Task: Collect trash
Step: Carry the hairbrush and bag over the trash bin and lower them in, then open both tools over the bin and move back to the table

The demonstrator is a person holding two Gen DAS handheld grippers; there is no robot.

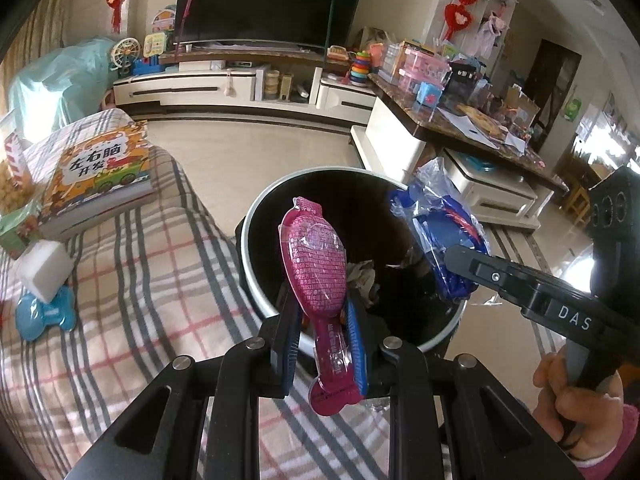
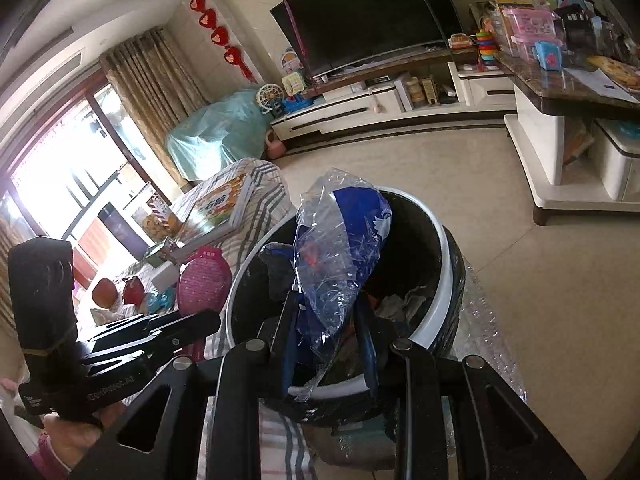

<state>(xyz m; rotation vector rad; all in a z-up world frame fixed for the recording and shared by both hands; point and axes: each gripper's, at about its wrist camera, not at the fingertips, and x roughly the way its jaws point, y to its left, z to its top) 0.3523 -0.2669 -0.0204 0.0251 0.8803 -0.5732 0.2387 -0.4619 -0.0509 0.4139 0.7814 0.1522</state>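
Glossy pink plastic wrapper (image 1: 318,276), crinkled clear-and-blue plastic bag (image 2: 340,256), smooth white-rimmed bin (image 1: 256,216) lined in shiny black film; matt checked cloth (image 1: 140,280).

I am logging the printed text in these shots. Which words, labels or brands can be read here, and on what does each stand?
"左右脑开发": cover of the children's book on the plaid bedspread.
"DAS": side of the right claw, seen from the left wrist.
Pink wrapper in the left claw: dense fine print, too small to read.
Blue plastic bag in the right claw: no readable words.
Left claw's side lettering, right wrist view: too blurred.
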